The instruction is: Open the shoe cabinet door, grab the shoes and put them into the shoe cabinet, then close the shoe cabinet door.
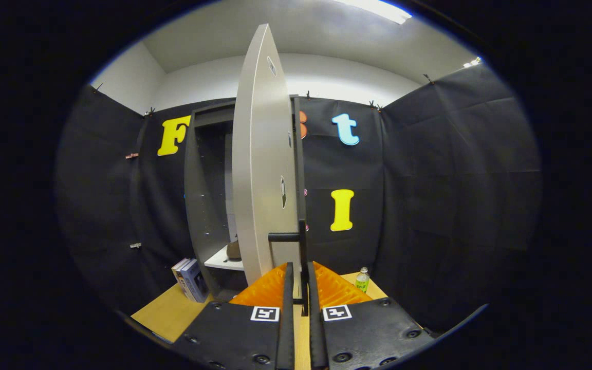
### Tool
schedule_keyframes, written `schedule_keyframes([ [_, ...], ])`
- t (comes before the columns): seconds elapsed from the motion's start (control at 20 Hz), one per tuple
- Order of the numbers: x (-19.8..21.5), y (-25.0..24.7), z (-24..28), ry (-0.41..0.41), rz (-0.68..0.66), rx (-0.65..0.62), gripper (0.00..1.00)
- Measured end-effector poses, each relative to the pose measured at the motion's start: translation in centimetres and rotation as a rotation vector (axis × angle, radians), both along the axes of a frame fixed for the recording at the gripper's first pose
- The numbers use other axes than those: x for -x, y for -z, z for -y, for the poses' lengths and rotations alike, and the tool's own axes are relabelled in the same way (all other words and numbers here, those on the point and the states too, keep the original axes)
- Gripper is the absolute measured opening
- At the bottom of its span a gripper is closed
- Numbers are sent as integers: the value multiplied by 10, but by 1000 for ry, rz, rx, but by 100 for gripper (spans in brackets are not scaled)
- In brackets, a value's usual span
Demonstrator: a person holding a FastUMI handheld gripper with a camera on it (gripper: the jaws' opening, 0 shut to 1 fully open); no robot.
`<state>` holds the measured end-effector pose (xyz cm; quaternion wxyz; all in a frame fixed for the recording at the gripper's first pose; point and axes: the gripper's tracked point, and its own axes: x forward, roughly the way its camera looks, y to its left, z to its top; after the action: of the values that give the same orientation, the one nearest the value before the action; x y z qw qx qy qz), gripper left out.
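Door (262,169) handle (302,257) stands pinched between the gripper (298,280) fingers, cabinet (201,205) beyond.

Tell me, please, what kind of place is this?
Probably a staged test booth, not a home: black cloth walls surround a tall grey shoe cabinet on a wooden table. The gripper is shut on its door's black handle.

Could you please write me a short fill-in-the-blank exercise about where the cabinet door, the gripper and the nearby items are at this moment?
1. The shoe cabinet door stands ____, swung out toward the camera.
2. The gripper has its jaws closed on the door's dark ____.
3. On the floor left of the shoe cabinet, some ____ lean against it.
4. The small bottle with the green label stands to the ____ of the jaws.

Missing words: open; handle; books; right
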<state>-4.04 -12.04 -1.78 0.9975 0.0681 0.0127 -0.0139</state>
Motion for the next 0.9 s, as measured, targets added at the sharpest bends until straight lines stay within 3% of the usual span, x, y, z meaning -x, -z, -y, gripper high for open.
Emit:
schedule_keyframes([
  [0.1,8,1,20,35,8,-11,13],
  [0.25,13,-3,7,-20,11,-66,12],
  [0.55,27,-1,13,40,-11,-13,13],
  [0.7,44,0,-5,9,-34,-15,38],
  [0.85,56,0,-30,-44,-44,6,53],
  [0.9,59,3,-44,-78,-54,17,62],
])
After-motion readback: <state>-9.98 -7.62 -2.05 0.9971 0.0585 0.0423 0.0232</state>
